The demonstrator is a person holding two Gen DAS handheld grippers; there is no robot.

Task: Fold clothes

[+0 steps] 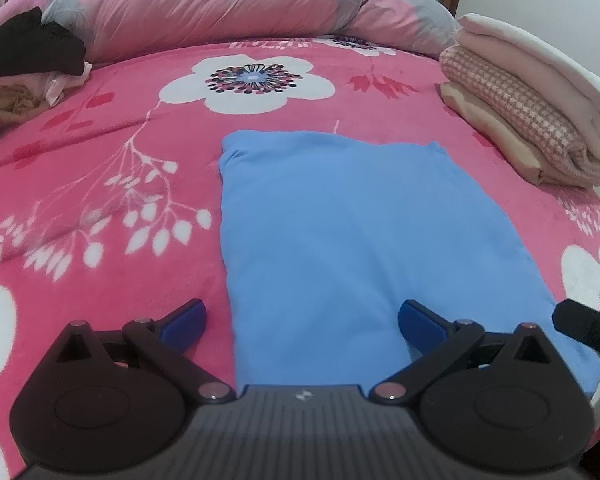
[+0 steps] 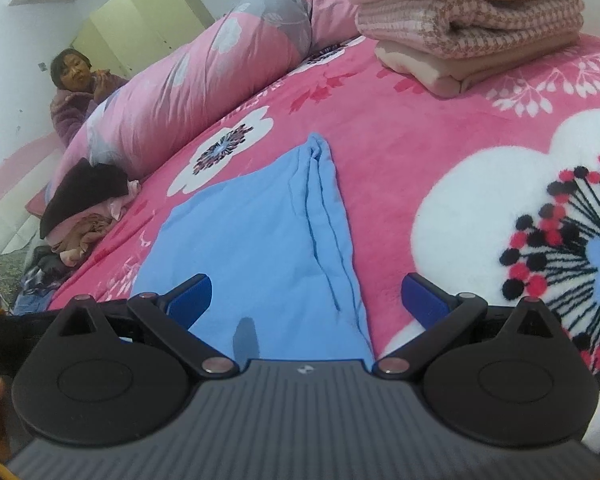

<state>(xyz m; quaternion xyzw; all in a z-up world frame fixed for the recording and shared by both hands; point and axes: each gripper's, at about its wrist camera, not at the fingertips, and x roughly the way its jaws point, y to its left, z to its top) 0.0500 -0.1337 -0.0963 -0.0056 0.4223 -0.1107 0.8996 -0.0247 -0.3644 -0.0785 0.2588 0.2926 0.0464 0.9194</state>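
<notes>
Blue cloth [image 1: 340, 232] lay part-folded mid-frame on bed [image 1: 100, 140]; folded stack [image 1: 532, 112] upper right, unfolded pile [image 1: 24, 76] upper left remained. Left tool [image 1: 302, 322] and right tool [image 2: 306, 300] both wide, empty.

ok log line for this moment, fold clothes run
stage: blue garment folded flat on bed | left gripper: open, at near edge | right gripper: open, at near corner | folded stack: far right

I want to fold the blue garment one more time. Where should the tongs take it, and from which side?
Grip the blue garment at its two near corners, coming from the near edge. It lies flat, and both open tongs, left and right, already sit there; the layered edge runs along the right.
</notes>
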